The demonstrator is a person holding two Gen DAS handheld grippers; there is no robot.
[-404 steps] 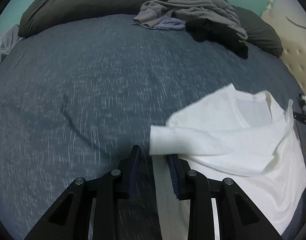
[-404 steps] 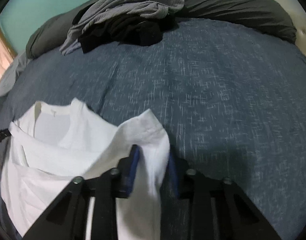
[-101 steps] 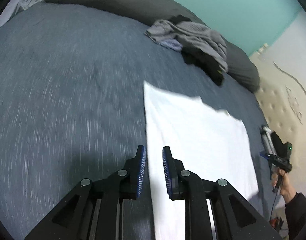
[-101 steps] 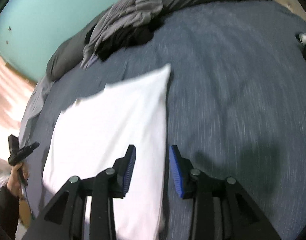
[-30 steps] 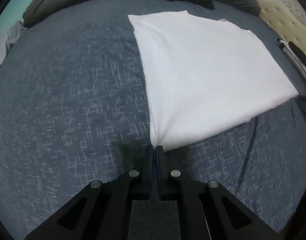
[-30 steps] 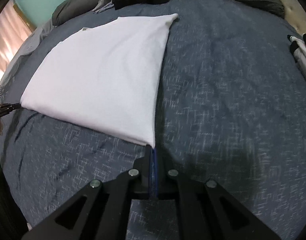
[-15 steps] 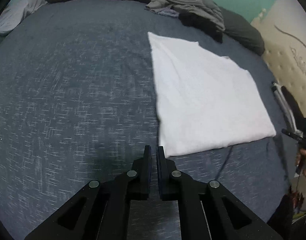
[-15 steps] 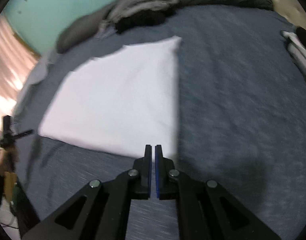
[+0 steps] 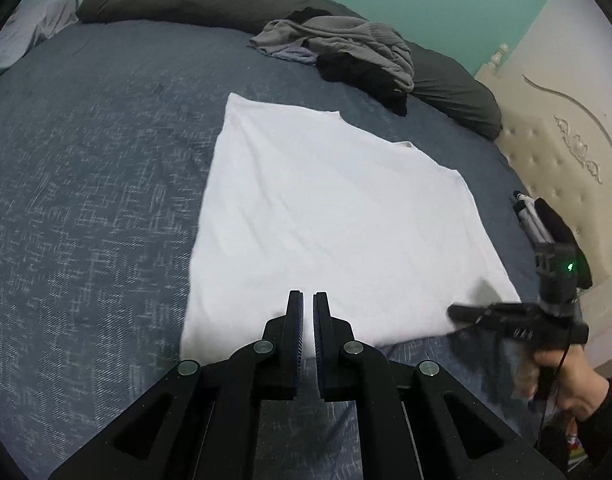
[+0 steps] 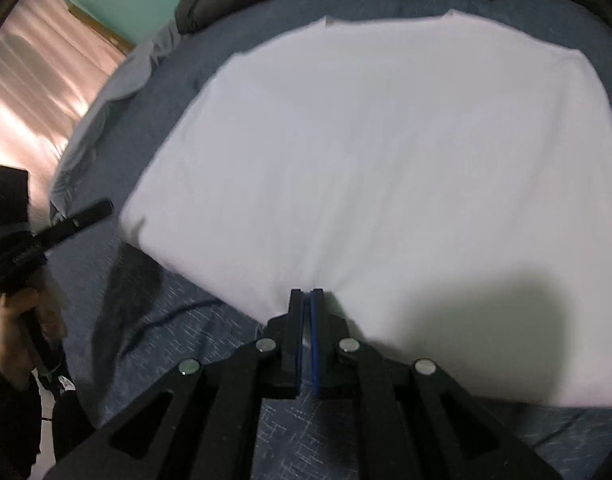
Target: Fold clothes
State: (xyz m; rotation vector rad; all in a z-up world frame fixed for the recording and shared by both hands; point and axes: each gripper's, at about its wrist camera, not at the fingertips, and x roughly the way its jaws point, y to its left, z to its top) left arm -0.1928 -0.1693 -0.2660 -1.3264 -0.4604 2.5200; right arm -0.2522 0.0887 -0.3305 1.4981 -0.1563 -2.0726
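A white garment [image 9: 329,216], folded into a flat, roughly square shape, lies spread on a blue-grey heathered bedspread [image 9: 86,200] near the middle of the bed. Its surface is mostly smooth, with faint creases.

In the left wrist view, the left gripper [image 9: 308,300] hovers over the garment's near edge. Its black fingers with blue ribbed pads are nearly together, with only a narrow slit between them, and no cloth is caught in it.

In the right wrist view, the right gripper [image 10: 306,294] sits at the near edge of the same white garment [image 10: 385,152]. Its jaws are pressed almost together, and the cloth puckers toward the tips, but the blurred picture does not settle whether fabric is pinched between them.

The left view also shows the right gripper [image 9: 485,314] from the side, low at the garment's near right corner, held by a hand [image 9: 561,376] in a dark sleeve.

Farther back on the bed, a heap of grey and black clothes [image 9: 345,48] rests against long dark grey pillows [image 9: 194,0]. A cream tufted headboard [image 9: 561,152] stands at the right, and the wall behind is teal. Pink curtains [image 10: 34,92] show at the left of the right wrist view.
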